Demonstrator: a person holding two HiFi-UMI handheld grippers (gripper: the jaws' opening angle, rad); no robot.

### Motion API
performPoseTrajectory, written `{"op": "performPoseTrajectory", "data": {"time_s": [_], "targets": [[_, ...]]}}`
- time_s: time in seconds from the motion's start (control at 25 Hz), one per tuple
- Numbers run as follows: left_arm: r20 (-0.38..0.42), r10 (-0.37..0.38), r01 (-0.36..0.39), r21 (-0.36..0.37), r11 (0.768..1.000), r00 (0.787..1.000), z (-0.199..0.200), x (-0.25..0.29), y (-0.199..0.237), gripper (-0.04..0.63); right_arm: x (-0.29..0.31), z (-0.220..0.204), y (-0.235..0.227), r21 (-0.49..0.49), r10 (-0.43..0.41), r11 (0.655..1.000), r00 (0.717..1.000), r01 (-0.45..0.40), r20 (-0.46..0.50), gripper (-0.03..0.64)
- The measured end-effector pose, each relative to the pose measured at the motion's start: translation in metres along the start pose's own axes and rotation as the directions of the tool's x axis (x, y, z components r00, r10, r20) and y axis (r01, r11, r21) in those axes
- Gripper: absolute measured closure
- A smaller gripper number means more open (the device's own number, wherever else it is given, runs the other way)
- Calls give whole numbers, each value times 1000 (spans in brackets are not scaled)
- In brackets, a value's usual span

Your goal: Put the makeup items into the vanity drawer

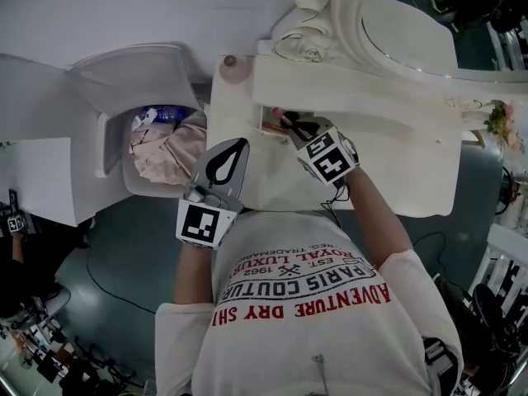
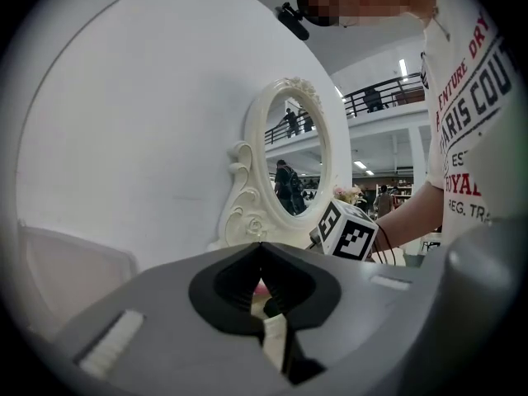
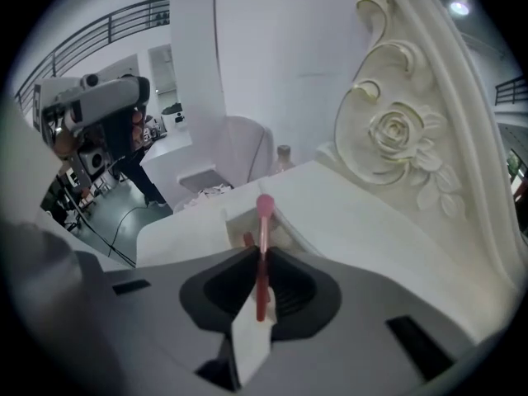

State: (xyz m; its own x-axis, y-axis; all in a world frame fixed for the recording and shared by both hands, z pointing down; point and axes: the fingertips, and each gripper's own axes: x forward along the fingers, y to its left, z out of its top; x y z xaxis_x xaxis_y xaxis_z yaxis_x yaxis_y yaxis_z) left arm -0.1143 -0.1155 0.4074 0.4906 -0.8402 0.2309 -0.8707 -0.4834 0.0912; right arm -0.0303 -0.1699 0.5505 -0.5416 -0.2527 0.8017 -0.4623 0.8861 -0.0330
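Closest in, the left gripper [image 2: 262, 250] hovers by the near edge of the white tabletop [image 1: 272, 184], its jaws clenched together on nothing. Further on, the right gripper [image 3: 262, 258] tilts downward, jaws clamped on a slim pink-tipped makeup stick [image 3: 264, 207], whose tip is right at the mouth of the open drawer [image 1: 266, 119]. Behind it all stands the ornate oval mirror [image 2: 295, 159].
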Motion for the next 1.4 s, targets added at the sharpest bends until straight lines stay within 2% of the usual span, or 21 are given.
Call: {"op": "performPoseTrajectory", "data": {"time_s": [0.16, 0.36, 0.44, 0.48, 0.64, 0.76, 0.84, 0.88, 1.0, 1.2, 1.4], "targets": [[-1, 44, -44, -7, 999, 999, -4, -8, 8, 586, 14, 2, 3, -87, 14, 996, 999, -18, -46, 566], [-15, 77, -77, -18, 997, 997, -10, -17, 14, 586, 21, 8, 2, -69, 13, 998, 999, -15, -35, 564], [-13, 83, -83, -19, 996, 996, -11, -18, 15, 586, 20, 12, 4, -36, 17, 999, 1000, -17, -13, 475], [-6, 84, -84, -14, 996, 996, -11, -19, 16, 586, 19, 13, 4, -26, 16, 1000, 1000, -16, -2, 462], [3, 78, -78, -17, 997, 997, -7, -16, 14, 586, 11, 14, 1, -9, 8, 1000, 1000, -8, 20, 462], [24, 60, -61, 18, 998, 998, -5, -14, 13, 586, 1, 16, -3, 15, -10, 1000, 998, 9, 57, 466], [34, 52, -53, 27, 998, 998, 0, -12, 11, 586, -10, 20, -5, 30, -24, 999, 995, 21, 97, 507], [42, 46, -47, 29, 998, 998, 3, -10, 10, 586, -16, 24, -4, 35, -27, 999, 992, 23, 125, 550], [52, 25, -27, 39, 999, 998, 9, -5, 8, 586, -35, 34, -1, 38, -41, 999, 976, 34, 216, 575], [63, -1, 0, 27, 1000, 998, 18, 2, -1, 586, -68, 40, -4, 60, -115, 993, 948, 101, 298, 604], [78, -49, 44, 72, 996, 996, 34, 14, -6, 586, -114, 46, -24, 180, -255, 964, 873, 196, 416, 607]]}}
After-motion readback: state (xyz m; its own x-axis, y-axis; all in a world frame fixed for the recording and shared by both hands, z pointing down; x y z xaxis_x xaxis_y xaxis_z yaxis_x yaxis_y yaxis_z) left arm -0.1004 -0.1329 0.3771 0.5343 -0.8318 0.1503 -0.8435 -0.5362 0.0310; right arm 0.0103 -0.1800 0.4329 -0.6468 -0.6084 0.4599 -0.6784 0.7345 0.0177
